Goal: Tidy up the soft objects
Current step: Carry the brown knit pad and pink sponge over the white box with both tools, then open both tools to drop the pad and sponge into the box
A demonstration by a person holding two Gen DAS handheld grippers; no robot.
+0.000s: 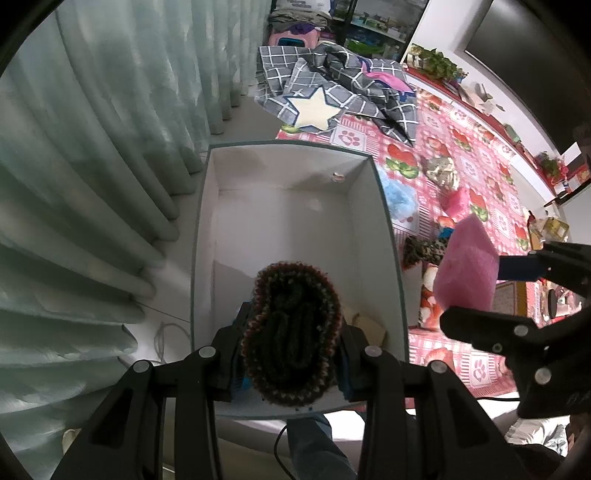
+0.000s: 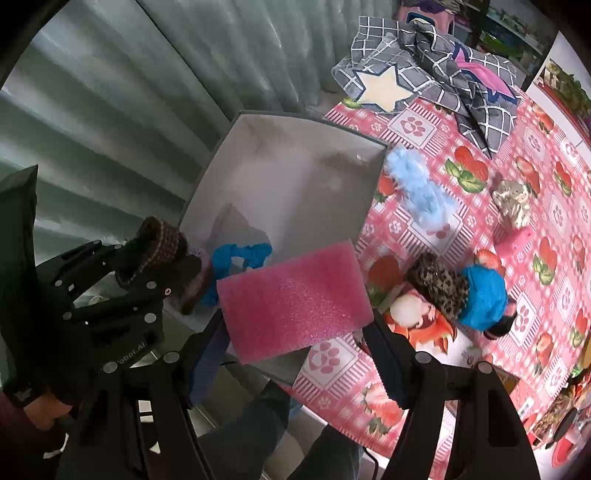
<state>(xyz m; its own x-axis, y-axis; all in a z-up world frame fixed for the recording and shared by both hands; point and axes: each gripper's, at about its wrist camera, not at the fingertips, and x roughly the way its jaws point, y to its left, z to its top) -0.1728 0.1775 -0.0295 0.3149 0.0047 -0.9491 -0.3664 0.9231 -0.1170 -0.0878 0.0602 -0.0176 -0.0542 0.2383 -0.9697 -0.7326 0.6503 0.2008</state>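
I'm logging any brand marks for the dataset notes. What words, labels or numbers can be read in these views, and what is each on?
"obot AI": white letters on the left gripper body, right wrist view; the first letters are hidden.
Books or boxes on the shelf: printing too small and blurred to read.
Tablecloth: paw prints, hearts and strawberries only, no words.
Pink foam, knit item, white box: no text visible.

One box (image 1: 295,236), one pink sponge (image 2: 291,302) — two blue scrunchies (image 2: 240,254).
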